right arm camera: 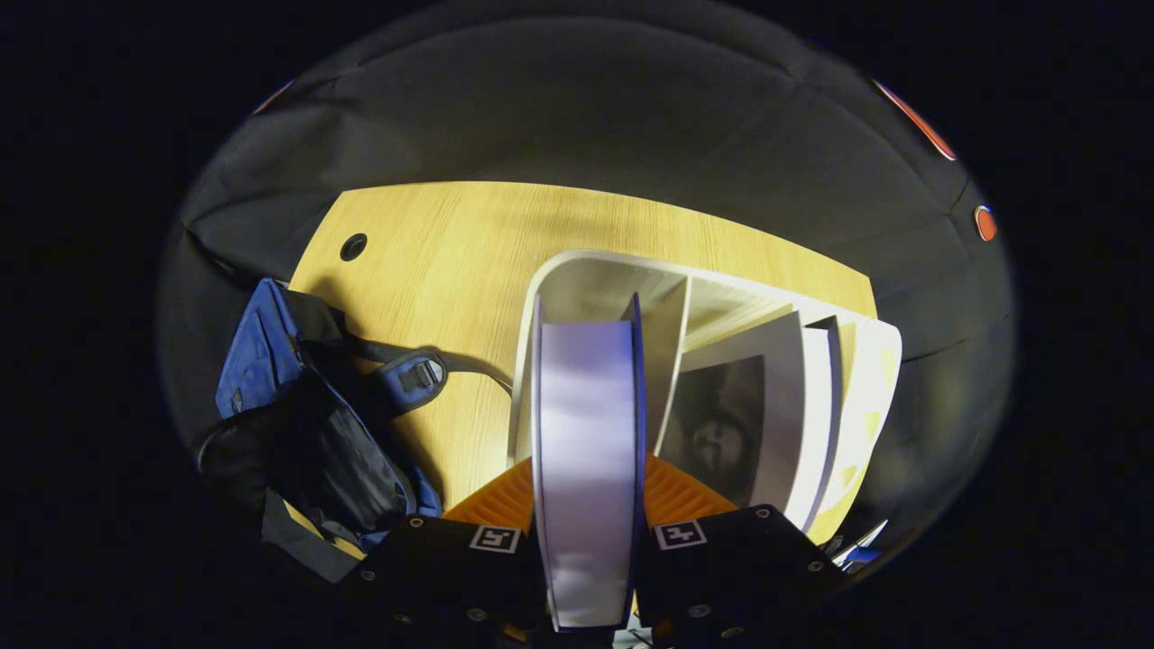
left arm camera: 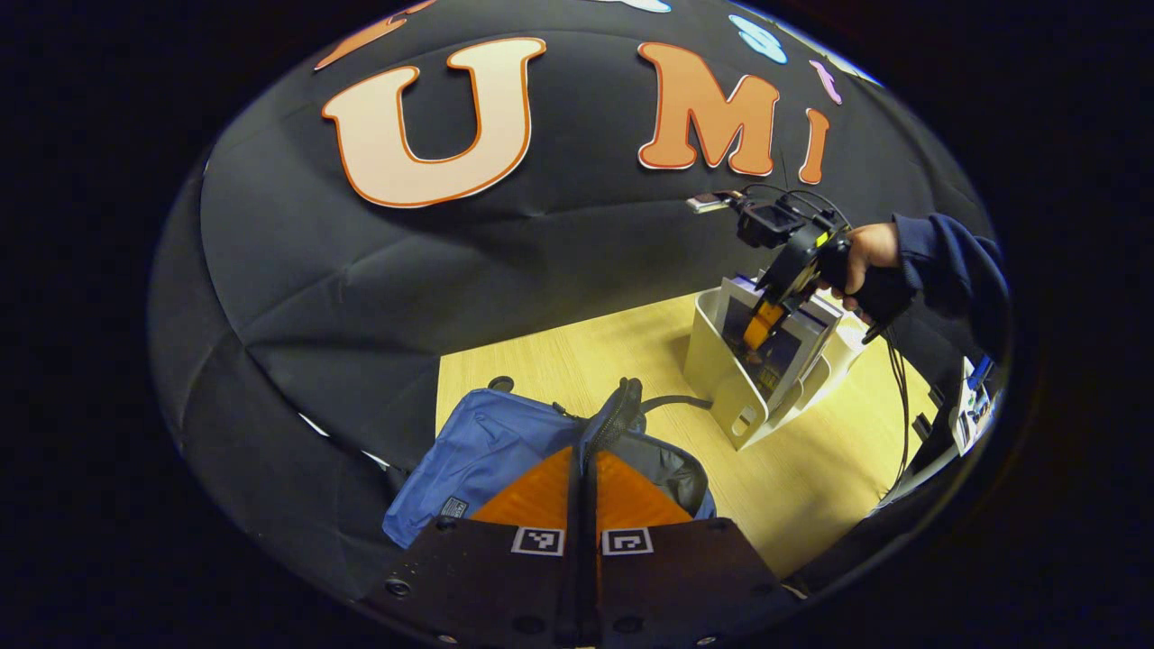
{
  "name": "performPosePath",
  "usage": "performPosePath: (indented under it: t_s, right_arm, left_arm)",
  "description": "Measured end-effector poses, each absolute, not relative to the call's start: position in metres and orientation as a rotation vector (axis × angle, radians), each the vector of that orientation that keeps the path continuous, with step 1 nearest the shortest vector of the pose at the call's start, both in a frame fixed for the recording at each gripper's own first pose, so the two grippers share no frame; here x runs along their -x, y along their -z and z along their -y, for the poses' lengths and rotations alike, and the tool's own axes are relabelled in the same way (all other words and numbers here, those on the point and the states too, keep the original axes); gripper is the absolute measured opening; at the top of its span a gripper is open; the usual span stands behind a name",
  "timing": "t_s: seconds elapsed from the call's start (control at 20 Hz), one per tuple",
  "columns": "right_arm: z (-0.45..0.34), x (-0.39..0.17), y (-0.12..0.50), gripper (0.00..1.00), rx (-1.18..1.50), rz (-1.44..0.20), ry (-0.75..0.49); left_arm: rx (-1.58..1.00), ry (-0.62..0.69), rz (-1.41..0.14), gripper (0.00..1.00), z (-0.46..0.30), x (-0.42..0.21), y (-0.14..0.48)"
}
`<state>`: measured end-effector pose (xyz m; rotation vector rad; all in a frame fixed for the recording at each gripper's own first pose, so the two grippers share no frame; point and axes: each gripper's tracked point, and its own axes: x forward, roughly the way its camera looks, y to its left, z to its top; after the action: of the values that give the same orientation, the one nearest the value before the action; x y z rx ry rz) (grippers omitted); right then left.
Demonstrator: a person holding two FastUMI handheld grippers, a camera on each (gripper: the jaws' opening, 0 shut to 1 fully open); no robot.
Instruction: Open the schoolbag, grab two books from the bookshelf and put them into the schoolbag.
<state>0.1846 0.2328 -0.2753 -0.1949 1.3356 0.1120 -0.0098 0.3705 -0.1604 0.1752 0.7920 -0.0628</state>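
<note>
1. The right gripper [right arm camera: 588, 505] had both fingers pressed on a book [right arm camera: 586, 433], one on each cover, spine/edge facing the camera. The book's long axis ran straight away from the gripper, toward the far end of the bookshelf [right arm camera: 559, 279].
2. In the left gripper view the right gripper [left arm camera: 762, 326] sat at the top of the white bookshelf [left arm camera: 717, 361], held by a hand [left arm camera: 867, 257] in a dark sleeve [left arm camera: 956, 266]; it came down at the book [left arm camera: 784, 347] from above.
3. The gripped book stood in the shelf's left slot (as the right gripper view shows it), w/ a divider [right arm camera: 672, 351] just beside it. Other books [right arm camera: 775, 406] leaned in the next slot to the right.
4. The left gripper [left arm camera: 586, 487] had its fingers together on the schoolbag's [left arm camera: 491, 451] zipper edge; whether they truly pinched fabric can't be told.
5. The schoolbag [right arm camera: 297, 406] lay flat on the wooden table [right arm camera: 469, 243], left of the shelf and apart from it, w/ a strap [right arm camera: 415, 370] trailing toward the shelf's base.
6. Open room: bare tabletop [left arm camera: 811, 487] lay btwn bag and shelf and behind the shelf up to the table's far edge. The bag overhung the table's near-left edge in the left gripper view.
</note>
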Motion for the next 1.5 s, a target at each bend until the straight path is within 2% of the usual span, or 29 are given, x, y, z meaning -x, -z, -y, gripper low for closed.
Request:
performPosePath:
  t_s: [0.25,0.3,0.35,0.65,0.7,0.75,0.8,1.05,1.5]
  right_arm:
    - [-0.217,-0.166,0.218,0.39,0.128,-1.271,-0.166]
    - [-0.216,-0.163,0.204,0.39,0.119,-1.248,-0.178]
    - [-0.215,-0.16,0.189,0.39,0.11,-1.225,-0.192]
    - [-0.231,-0.117,0.125,0.39,-0.015,-1.125,-0.316]
    - [-0.236,-0.109,0.12,0.39,-0.031,-1.108,-0.333]
    - [-0.242,-0.102,0.119,0.39,-0.061,-1.101,-0.35]
    - [-0.251,-0.093,0.122,0.39,-0.101,-1.098,-0.363]
    - [-0.29,-0.059,0.147,0.39,-0.269,-1.127,-0.442]
    - [-0.36,-0.029,0.203,0.39,-0.517,-1.174,-0.434]
  left_arm:
    - [-0.179,0.09,-0.822,0.01,-0.364,0.01,0.165]
    - [-0.181,0.092,-0.825,0.06,-0.364,0.01,0.167]
    - [-0.184,0.093,-0.83,0.01,-0.364,0.009,0.168]
    - [-0.2,0.102,-0.855,0.01,-0.366,0.004,0.172]
    - [-0.205,0.101,-0.858,0.06,-0.367,0.002,0.172]
    - [-0.21,0.095,-0.863,0.06,-0.369,0.002,0.172]
    - [-0.216,0.095,-0.869,0.01,-0.369,0.001,0.172]
    - [-0.263,0.098,-0.89,0.01,-0.371,-0.002,0.169]
    - [-0.301,0.092,-0.943,0.01,-0.371,-0.001,0.168]
